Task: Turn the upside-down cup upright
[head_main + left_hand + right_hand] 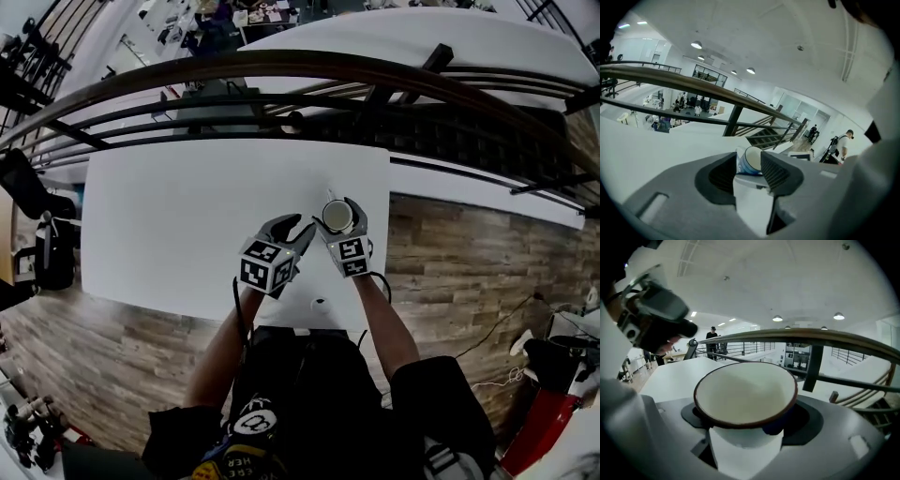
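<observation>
A white enamel cup (pixel 337 217) with a dark rim stands mouth up near the right edge of the white table (pixel 187 216). My right gripper (pixel 340 208) is shut on it, one finger on each side. In the right gripper view the cup (pixel 745 394) fills the gap between the jaws, its empty white inside facing up. My left gripper (pixel 302 228) hovers just left of the cup, open and holding nothing. Through its narrow gap, the left gripper view shows the cup (pixel 751 160) with blue outside a little beyond the fingertips.
The table's right edge (pixel 388 216) runs close beside the cup, with wood floor (pixel 469 272) below it. A dark railing (pixel 281 70) crosses behind the table's far edge. A small pale object (pixel 319 303) lies near the front edge.
</observation>
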A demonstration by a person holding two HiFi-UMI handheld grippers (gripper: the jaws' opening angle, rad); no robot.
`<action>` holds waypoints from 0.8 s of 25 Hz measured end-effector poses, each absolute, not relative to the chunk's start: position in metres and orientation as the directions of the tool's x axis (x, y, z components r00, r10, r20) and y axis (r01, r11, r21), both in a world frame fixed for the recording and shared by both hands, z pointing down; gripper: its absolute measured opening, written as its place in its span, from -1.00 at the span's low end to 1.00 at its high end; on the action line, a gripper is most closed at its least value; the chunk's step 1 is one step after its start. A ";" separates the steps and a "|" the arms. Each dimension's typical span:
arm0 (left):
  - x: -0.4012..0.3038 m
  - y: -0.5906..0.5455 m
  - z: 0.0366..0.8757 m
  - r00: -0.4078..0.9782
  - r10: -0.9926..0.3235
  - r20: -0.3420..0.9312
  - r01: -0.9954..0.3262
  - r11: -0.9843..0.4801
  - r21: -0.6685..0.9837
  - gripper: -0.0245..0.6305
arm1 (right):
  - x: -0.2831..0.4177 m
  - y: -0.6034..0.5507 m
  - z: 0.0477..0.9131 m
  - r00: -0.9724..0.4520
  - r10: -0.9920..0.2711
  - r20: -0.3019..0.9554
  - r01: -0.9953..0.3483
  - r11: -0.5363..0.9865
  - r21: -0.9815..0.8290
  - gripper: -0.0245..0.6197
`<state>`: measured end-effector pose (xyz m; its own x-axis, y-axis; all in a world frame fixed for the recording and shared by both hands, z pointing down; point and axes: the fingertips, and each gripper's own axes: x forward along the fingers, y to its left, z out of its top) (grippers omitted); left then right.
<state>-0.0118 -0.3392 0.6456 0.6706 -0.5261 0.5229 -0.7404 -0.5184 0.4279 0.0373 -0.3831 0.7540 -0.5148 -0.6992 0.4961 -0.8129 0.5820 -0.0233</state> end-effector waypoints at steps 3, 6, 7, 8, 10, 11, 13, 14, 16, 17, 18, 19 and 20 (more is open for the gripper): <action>0.013 -0.342 0.637 0.671 -0.505 0.543 -0.734 -0.558 0.388 -0.36 | 0.029 -0.350 0.712 -0.555 -0.683 0.476 -0.767 0.642 0.027 0.35; 0.042 -0.320 0.645 0.663 -0.436 0.609 -0.722 -0.585 0.368 -0.36 | 0.031 -0.318 0.689 -0.558 -0.663 0.500 -0.727 0.680 0.091 0.35; 0.048 -0.311 0.651 0.645 -0.411 0.644 -0.725 -0.596 0.345 -0.36 | 0.033 -0.309 0.686 -0.548 -0.664 0.509 -0.718 0.685 0.121 0.35; 0.052 -0.302 0.658 0.621 -0.393 0.678 -0.729 -0.607 0.316 -0.37 | 0.035 -0.302 0.684 -0.534 -0.670 0.515 -0.710 0.686 0.157 0.35; 0.058 -0.288 0.667 0.597 -0.375 0.709 -0.736 -0.608 0.298 -0.67 | 0.041 -0.289 0.677 -0.503 -0.691 0.520 -0.691 0.682 0.238 0.35; 0.060 -0.283 0.668 0.611 -0.366 0.702 -0.737 -0.587 0.335 -0.72 | 0.045 -0.283 0.673 -0.493 -0.700 0.517 -0.678 0.681 0.276 0.35; 0.065 -0.274 0.666 0.670 -0.347 0.656 -0.720 -0.516 0.464 -0.80 | 0.051 -0.271 0.665 -0.509 -0.699 0.503 -0.646 0.696 0.313 0.35; 0.067 -0.270 0.664 0.697 -0.345 0.629 -0.706 -0.483 0.518 -0.80 | 0.053 -0.263 0.660 -0.534 -0.688 0.492 -0.630 0.711 0.311 0.35; 0.062 -0.264 0.659 0.726 -0.367 0.581 -0.687 -0.432 0.585 -0.80 | 0.057 -0.250 0.648 -0.596 -0.665 0.449 -0.632 0.734 0.248 0.35; 0.055 -0.265 0.655 0.732 -0.389 0.560 -0.682 -0.409 0.607 -0.80 | 0.061 -0.245 0.641 -0.627 -0.660 0.414 -0.657 0.733 0.176 0.36; 0.047 -0.267 0.651 0.734 -0.417 0.537 -0.678 -0.390 0.623 -0.80 | 0.068 -0.241 0.635 -0.657 -0.658 0.368 -0.687 0.723 0.066 0.36; 0.039 -0.270 0.645 0.734 -0.448 0.511 -0.673 -0.377 0.636 -0.80 | 0.076 -0.239 0.629 -0.688 -0.655 0.314 -0.707 0.702 -0.086 0.36; 0.031 -0.274 0.638 0.736 -0.478 0.480 -0.664 -0.372 0.648 -0.80 | 0.084 -0.238 0.624 -0.721 -0.646 0.251 -0.693 0.665 -0.279 0.36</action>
